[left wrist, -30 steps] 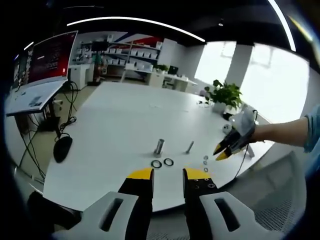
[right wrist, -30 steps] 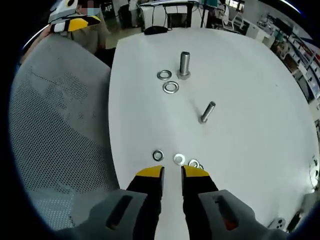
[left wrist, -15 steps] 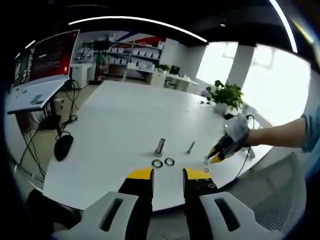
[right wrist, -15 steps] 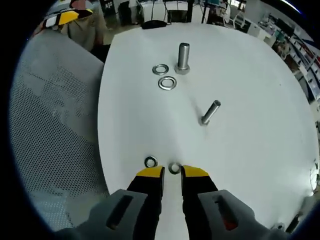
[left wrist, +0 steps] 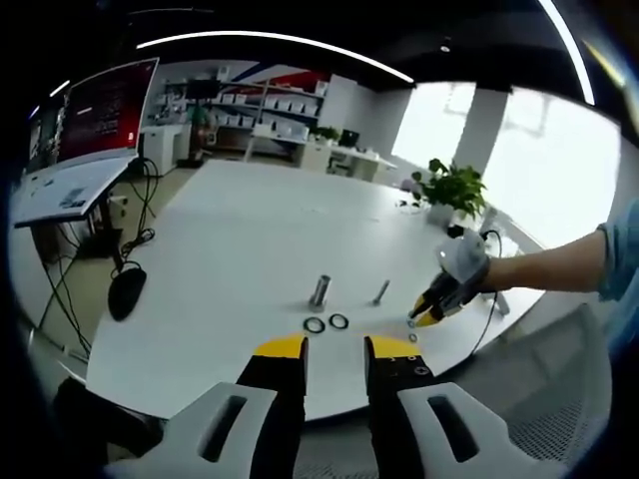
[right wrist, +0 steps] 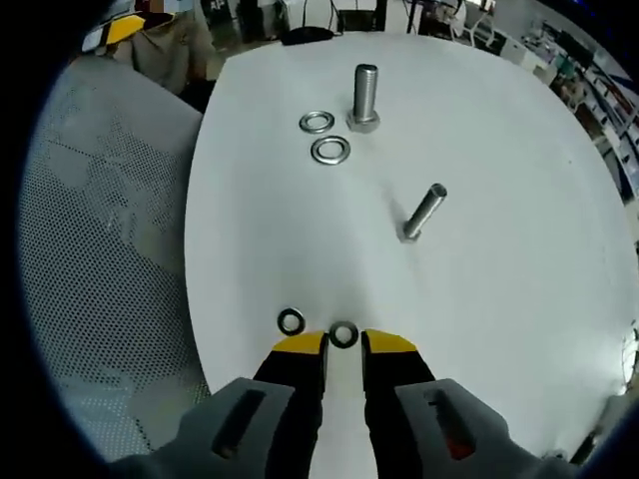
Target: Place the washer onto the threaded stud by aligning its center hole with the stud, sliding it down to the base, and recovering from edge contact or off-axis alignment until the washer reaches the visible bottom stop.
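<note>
**Q:** What's sitting around the grippers right now?

**A:** In the right gripper view, my right gripper (right wrist: pixel 343 344) has its jaws a small gap apart, holding nothing. One small washer (right wrist: pixel 343 334) lies right at the tips, between them, and another washer (right wrist: pixel 291 321) is just off the left tip. Ahead, a leaning bolt (right wrist: pixel 423 212), then the upright threaded stud (right wrist: pixel 364 97) with two larger washers (right wrist: pixel 330 151) beside its base, all on the white table (right wrist: pixel 499 249). A mesh chair (right wrist: pixel 110 259) is off to the left.

**Q:** And the other one?

**A:** Left gripper (left wrist: pixel 333 347) is slightly open too, empty, hanging back at the table edge. Nothing blocks the stud.
</note>
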`<state>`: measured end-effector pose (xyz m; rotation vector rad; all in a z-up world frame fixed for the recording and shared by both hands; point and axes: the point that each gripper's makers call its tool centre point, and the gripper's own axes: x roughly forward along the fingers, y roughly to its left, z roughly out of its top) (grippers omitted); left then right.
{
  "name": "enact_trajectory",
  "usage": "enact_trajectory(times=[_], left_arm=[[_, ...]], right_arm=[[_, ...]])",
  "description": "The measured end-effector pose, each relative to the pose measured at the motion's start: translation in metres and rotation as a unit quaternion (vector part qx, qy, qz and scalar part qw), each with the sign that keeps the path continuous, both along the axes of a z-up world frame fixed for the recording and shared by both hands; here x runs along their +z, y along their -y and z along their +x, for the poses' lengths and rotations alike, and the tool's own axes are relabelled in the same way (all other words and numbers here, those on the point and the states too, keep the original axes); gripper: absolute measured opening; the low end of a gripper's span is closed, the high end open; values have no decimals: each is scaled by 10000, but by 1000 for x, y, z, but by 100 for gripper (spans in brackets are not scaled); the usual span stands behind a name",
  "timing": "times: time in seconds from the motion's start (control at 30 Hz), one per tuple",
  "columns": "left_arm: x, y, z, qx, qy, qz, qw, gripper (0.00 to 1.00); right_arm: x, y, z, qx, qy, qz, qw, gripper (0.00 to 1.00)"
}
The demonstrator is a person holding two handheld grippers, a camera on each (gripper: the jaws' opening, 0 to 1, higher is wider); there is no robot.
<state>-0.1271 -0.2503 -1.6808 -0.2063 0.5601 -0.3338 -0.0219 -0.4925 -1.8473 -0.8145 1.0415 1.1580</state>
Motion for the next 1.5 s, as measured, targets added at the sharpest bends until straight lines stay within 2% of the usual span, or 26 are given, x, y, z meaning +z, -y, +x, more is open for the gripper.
enact_trajectory(times=[0.33, 0.83, 1.27, 1.5], left_arm=[[-1, 0, 0, -9, -26, 13, 10000, 19], [0, 1, 0, -23, -11, -4, 10000, 19], [1, 1, 0, -35, 7, -21, 10000, 19], [0, 1, 1, -44, 12, -25, 10000, 19]], right_arm=[[-8, -1, -1, 61, -49, -72, 9999, 16], [-8, 1, -1, 241, 81, -264, 9993, 16], [-6, 1, -2, 387, 190, -231, 9988, 13], [6, -9, 0, 336, 201, -20, 9992, 13]])
